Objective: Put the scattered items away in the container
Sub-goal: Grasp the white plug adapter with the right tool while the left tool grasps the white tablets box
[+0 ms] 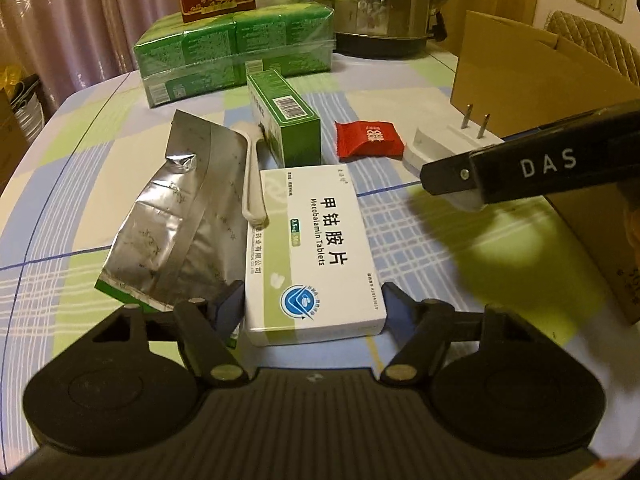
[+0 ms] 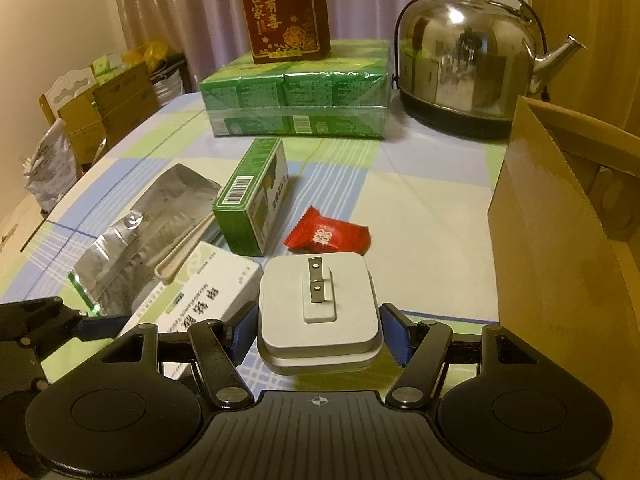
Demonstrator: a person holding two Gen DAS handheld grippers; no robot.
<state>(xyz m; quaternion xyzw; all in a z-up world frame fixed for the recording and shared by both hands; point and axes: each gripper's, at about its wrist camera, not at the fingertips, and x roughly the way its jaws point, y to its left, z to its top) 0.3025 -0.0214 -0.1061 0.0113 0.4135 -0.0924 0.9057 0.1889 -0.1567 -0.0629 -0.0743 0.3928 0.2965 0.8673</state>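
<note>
1. Six loose items on the checked-cloth desk (image 2: 420,208): white tablet box (image 1: 316,248), silver foil pouch (image 1: 176,216), cream plastic spoon (image 1: 253,176), small green carton (image 2: 252,196), red candy packet (image 2: 326,234), white plug adapter (image 2: 318,312).
2. Left tongs (image 1: 312,304) apart, straddling the tablet box.
3. Right tongs (image 2: 318,336) apart, flanking the adapter; contact unclear.
4. Brown cardboard box (image 2: 560,240) at right, inside hidden; apparently an early stage.

Charger (image 2: 318,312) sits between tablet box (image 2: 200,300) and cardboard box (image 2: 560,260), behind it a candy (image 2: 326,234).
</note>
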